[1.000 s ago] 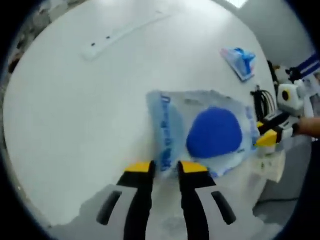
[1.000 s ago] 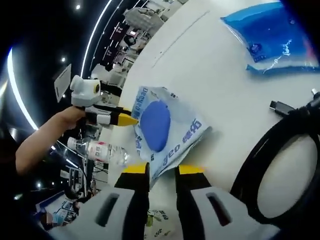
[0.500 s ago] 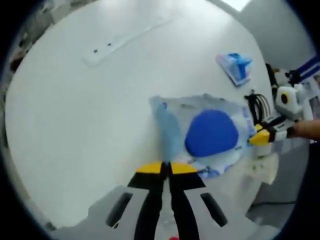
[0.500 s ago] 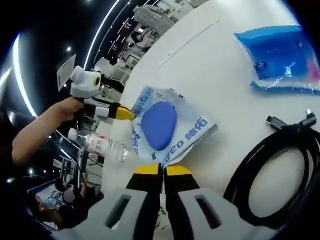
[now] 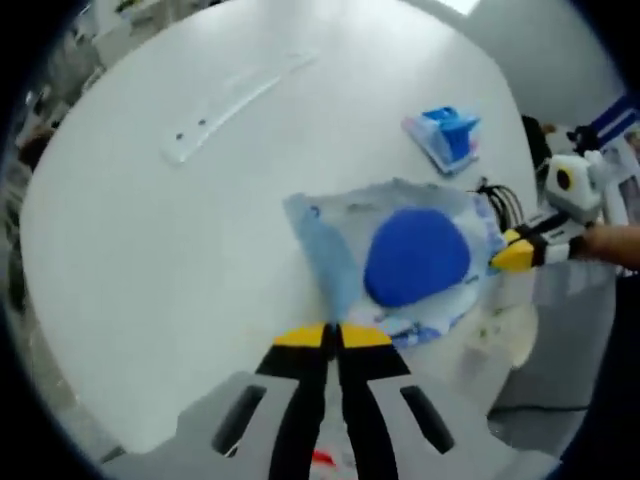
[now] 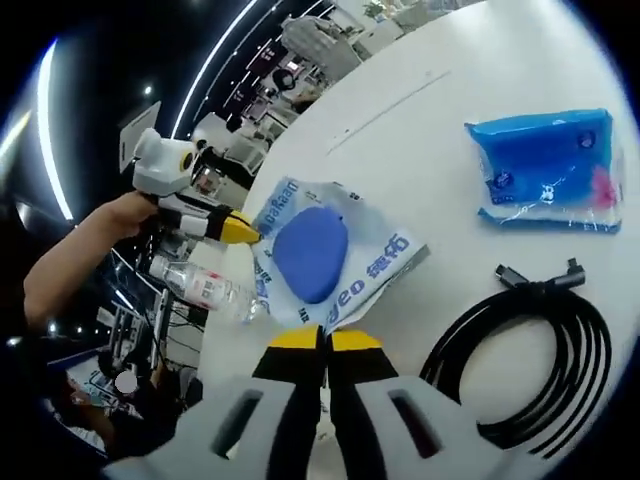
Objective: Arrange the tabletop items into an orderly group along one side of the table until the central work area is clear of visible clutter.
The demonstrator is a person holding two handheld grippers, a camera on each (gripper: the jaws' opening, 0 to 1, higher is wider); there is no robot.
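A clear printed plastic bag (image 5: 330, 250) with a round blue pad (image 5: 415, 255) inside lies near the white table's edge. My left gripper (image 5: 333, 335) is shut on the bag's near edge. In the same view my right gripper (image 5: 498, 262) comes in from the right, shut on the opposite edge. In the right gripper view the bag (image 6: 375, 265) and pad (image 6: 310, 250) sit just past my right gripper (image 6: 323, 340), which is shut on the bag's rim, with the left gripper (image 6: 250, 233) pinching the far side.
A blue packet (image 5: 445, 135) (image 6: 545, 170) lies further in on the table (image 5: 150, 250). A coiled black cable (image 6: 530, 350) rests beside the bag. A long clear strip (image 5: 235, 100) lies across the far side. A water bottle (image 6: 205, 290) shows beyond the table edge.
Both grippers went from open to shut on opposite edges of the bag. Both views have since pulled back a little, showing more of the table, packet and cable.
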